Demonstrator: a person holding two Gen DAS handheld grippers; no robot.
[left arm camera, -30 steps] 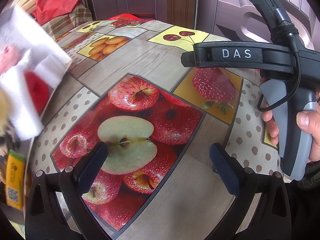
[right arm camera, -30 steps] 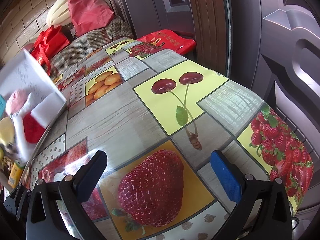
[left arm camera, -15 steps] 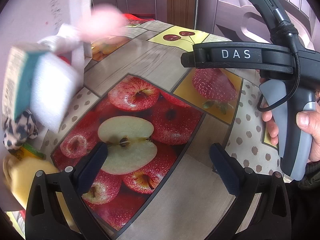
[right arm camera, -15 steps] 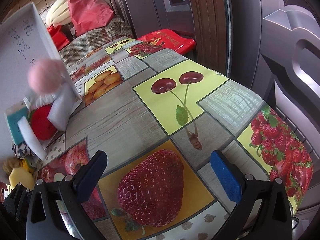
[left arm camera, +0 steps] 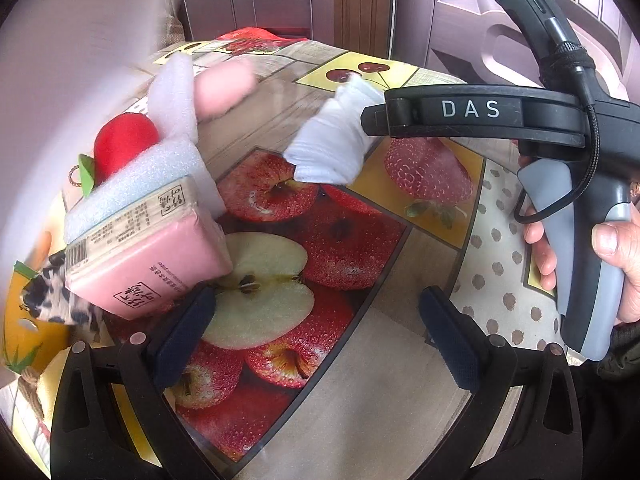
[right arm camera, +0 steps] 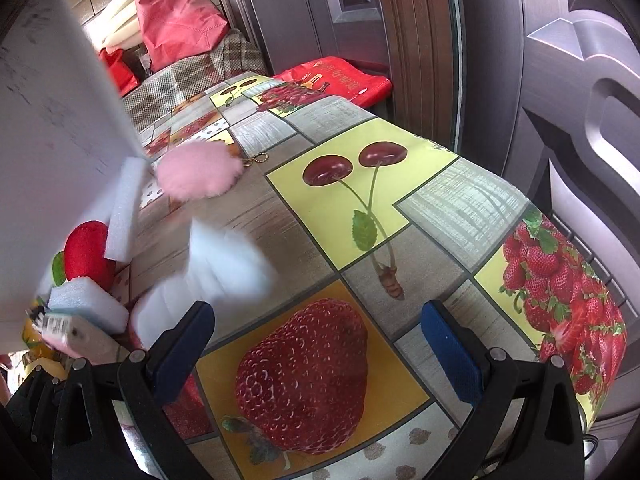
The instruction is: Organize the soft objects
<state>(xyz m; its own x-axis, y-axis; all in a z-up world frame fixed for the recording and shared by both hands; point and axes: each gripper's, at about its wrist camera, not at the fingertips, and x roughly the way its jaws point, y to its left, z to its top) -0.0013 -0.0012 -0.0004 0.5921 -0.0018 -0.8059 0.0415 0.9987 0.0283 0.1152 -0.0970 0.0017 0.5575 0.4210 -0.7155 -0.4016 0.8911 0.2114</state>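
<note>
Left gripper [left arm camera: 314,326] jaws spread wide, grasping nothing, above fruit-print tablecloth [left arm camera: 380,380]; right gripper [right arm camera: 316,342] likewise spread, empty, handle in person's hand [left arm camera: 612,256]. Just past left finger: pink-wrapped rectangular tissue pack [left arm camera: 148,256] tilted, leopard-print cloth [left arm camera: 52,300] beside it, white foam block [left arm camera: 132,184] above. Further: red plush ball [left arm camera: 124,140], blurred white folded cloth [left arm camera: 336,140], pink fluffy pompom [right arm camera: 200,174]. Large white board [right arm camera: 52,128] tilted over pile at left

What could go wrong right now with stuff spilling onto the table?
The white cloth and pink pompom are blurred, seemingly mid-tumble, and could roll toward the table edge. The tissue pack lies against the open left claw, so closing now might snag it.
</note>
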